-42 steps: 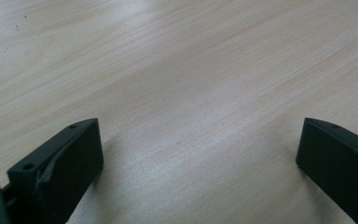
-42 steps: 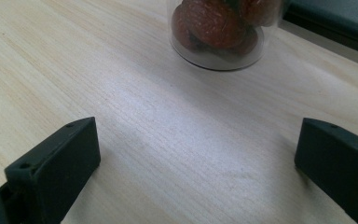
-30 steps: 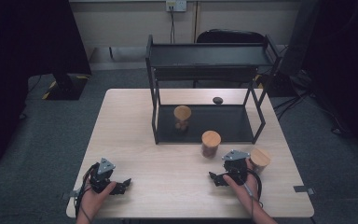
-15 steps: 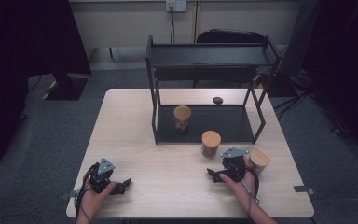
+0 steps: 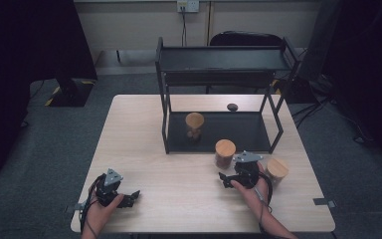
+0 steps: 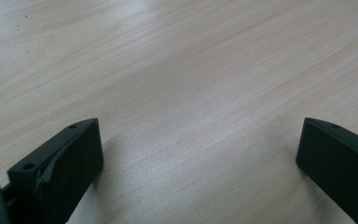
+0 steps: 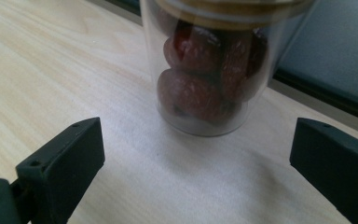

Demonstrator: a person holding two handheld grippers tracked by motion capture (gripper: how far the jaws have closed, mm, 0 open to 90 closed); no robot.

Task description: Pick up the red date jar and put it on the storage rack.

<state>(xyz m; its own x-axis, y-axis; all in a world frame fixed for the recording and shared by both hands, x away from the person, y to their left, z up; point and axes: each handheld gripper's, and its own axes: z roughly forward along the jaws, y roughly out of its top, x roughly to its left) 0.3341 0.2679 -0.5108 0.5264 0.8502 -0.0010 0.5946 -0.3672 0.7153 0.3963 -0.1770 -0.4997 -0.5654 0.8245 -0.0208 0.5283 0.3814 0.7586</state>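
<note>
Nearest, at the table's near-left edge, the left gripper rests on the wood with its jaws wide apart and nothing between them; the left gripper view has bare tabletop ahead of it, and it lies where it lay a second ago. To the right, the right gripper points left and far toward the jar, which stands on the table just in front of the rack's lower shelf. In the right gripper view the jar stands ahead of the spread jaws, not yet between them, so nothing is gripped. Over the last second the jaws have been closing slightly, and the gripper has crept a little left and nearer the jar. The jar looks like clear glass with a wooden lid, packed with dark red fruit: stiff, smooth and likely slippery, moderately heavy, and breakable if tipped or dropped. The best hold is probably across the straight glass wall at mid-height, below the lid, with the jaws square to it. A second jar stands just right of the gripper, and a third sits farther off on the lower shelf. A small dark object lies at the far edge.
</note>
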